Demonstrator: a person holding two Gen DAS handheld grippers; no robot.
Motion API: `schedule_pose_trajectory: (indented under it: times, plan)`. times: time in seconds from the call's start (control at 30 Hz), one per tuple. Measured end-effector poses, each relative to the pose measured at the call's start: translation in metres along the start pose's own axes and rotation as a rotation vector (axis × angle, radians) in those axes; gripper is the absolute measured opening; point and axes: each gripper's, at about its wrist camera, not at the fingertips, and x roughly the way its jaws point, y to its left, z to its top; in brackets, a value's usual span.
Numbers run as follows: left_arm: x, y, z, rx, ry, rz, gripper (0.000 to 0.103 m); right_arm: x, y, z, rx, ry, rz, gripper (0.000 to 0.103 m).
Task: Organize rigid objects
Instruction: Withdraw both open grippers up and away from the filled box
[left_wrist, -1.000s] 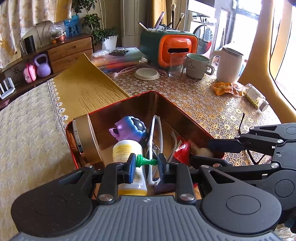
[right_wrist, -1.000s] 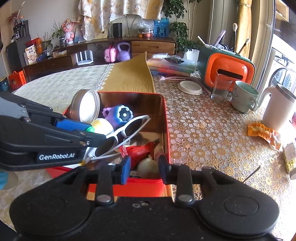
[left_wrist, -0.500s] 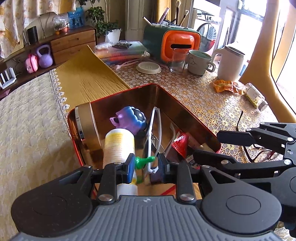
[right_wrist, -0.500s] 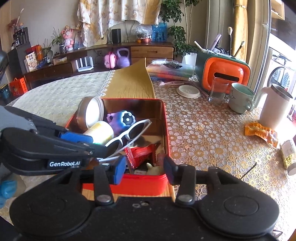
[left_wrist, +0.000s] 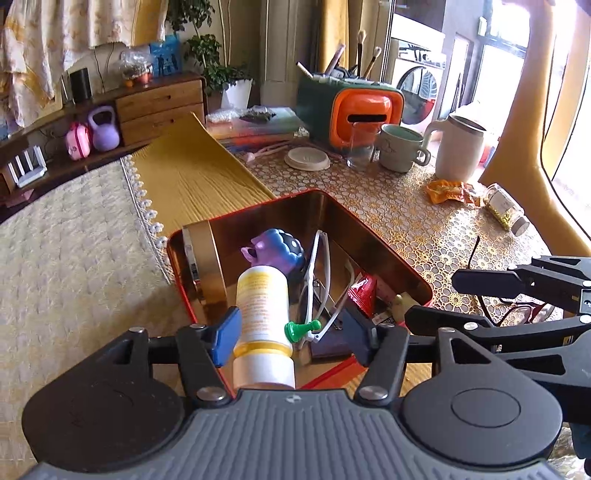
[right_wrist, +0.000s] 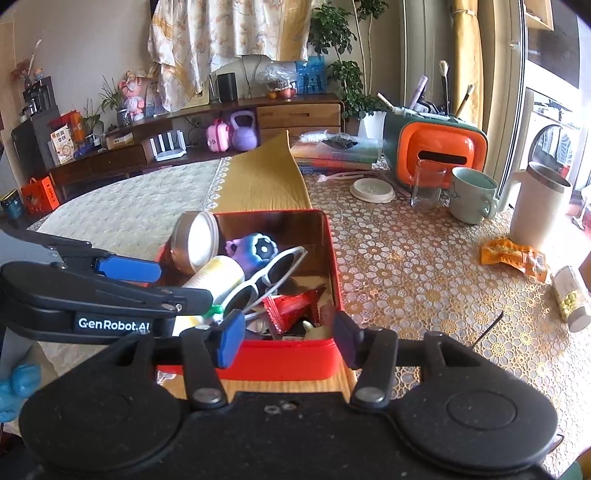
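1. Your left gripper (left_wrist: 291, 332) hangs over the near end of the red tin (left_wrist: 388, 243), tongs apart and holding nothing; the green pin (left_wrist: 302, 328) lies loose between them, by the bottle (left_wrist: 263, 295).
2. Your right gripper (right_wrist: 288, 338) waits outside the tin's near wall, tongs apart, empty.
3. The sunglasses (right_wrist: 264, 278) lean on the purple toy (right_wrist: 255, 251) because the tin is crowded.
4. The jar (right_wrist: 570, 297) lies near the table's right edge, likely unsorted.

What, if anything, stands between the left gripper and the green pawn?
Nothing visible does: the green pawn sits inside the open left gripper, beside the yellow-labelled bottle and the white sunglasses.
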Motion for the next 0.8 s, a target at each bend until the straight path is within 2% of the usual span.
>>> schedule_pose_trajectory:
  times: [0.1,0.23,0.3,0.4,0.6,0.7,0.8]
  plan:
    - [-0.011,0.002,-0.001,-0.004,-0.023,0.006,0.066,-0.009,0.003,0.001,0.002,-0.018,-0.002,0.063]
    - [-0.028,0.004,-0.004,0.005,-0.054,0.019,0.074,-0.02,0.007,0.001,0.0,-0.028,0.019,0.065]
    - [-0.036,0.005,-0.007,0.011,-0.075,0.03,0.076,-0.026,0.01,0.0,-0.009,-0.039,0.024,0.073]
    - [-0.049,0.006,-0.011,0.018,-0.098,0.033,0.079,-0.035,0.015,-0.001,-0.008,-0.054,0.038,0.079]
    - [-0.068,0.01,-0.019,0.014,-0.119,0.002,0.084,-0.053,0.017,-0.005,0.002,-0.105,0.058,0.097]
    - [-0.075,0.012,-0.022,0.001,-0.129,-0.018,0.086,-0.062,0.016,-0.007,0.015,-0.132,0.073,0.103]
    - [-0.08,0.014,-0.026,-0.013,-0.133,-0.028,0.087,-0.067,0.015,-0.008,0.032,-0.135,0.078,0.103]
